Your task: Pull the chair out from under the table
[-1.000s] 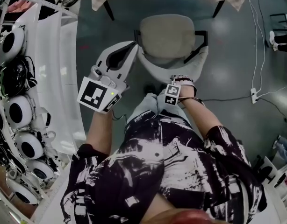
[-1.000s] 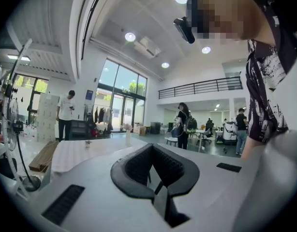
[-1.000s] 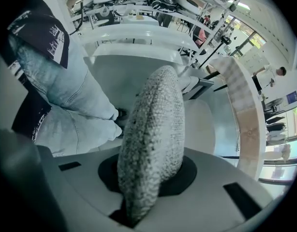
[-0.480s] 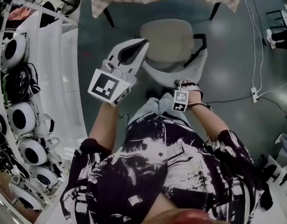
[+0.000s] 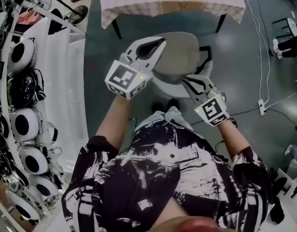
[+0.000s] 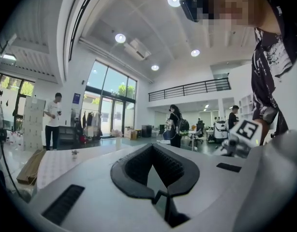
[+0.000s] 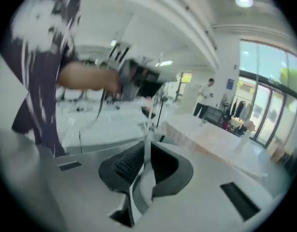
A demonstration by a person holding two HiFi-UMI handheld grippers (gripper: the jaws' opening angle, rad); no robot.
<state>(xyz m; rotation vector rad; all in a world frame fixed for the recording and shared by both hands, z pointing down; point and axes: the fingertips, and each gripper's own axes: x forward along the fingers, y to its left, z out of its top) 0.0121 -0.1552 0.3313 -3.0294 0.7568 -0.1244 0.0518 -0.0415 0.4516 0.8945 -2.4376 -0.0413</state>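
Beige-seated chair (image 5: 180, 50) with a white shell back and dark arms: stands on the floor, its whole round seat showing on the near side of the table's hem. Its back is turned towards the person.
Table (image 5: 172, 4) under a pale checked cloth, on dark legs: directly beyond the chair, its near edge close to the chair's front.
White two-jawed left gripper (image 5: 159, 42): held above the chair's seat edge, on the person's left. The jaw tips meet, leaving only the hollow between the dark ribbed pads (image 6: 170, 166), and nothing lies in that hollow.
White two-jawed right gripper (image 5: 187, 81): at the right end of the chair's back, overlapping it in the head view; whether it touches cannot be told. Its own view is blurred by motion. The jaws appear a thin slit apart, with pale light showing between the dark pads (image 7: 124, 166), and they hold nothing.
Person in a black-and-white patterned shirt (image 5: 172, 178): just behind the chair's back, forearms bare.
White rack (image 5: 51, 81): well to the left of the chair, carrying round white units with black faces (image 5: 20, 54).
White cable with a socket strip (image 5: 262, 102): on the floor, well to the right of the chair.
Dark grey-green glossy floor (image 5: 245, 57): under and around the chair.
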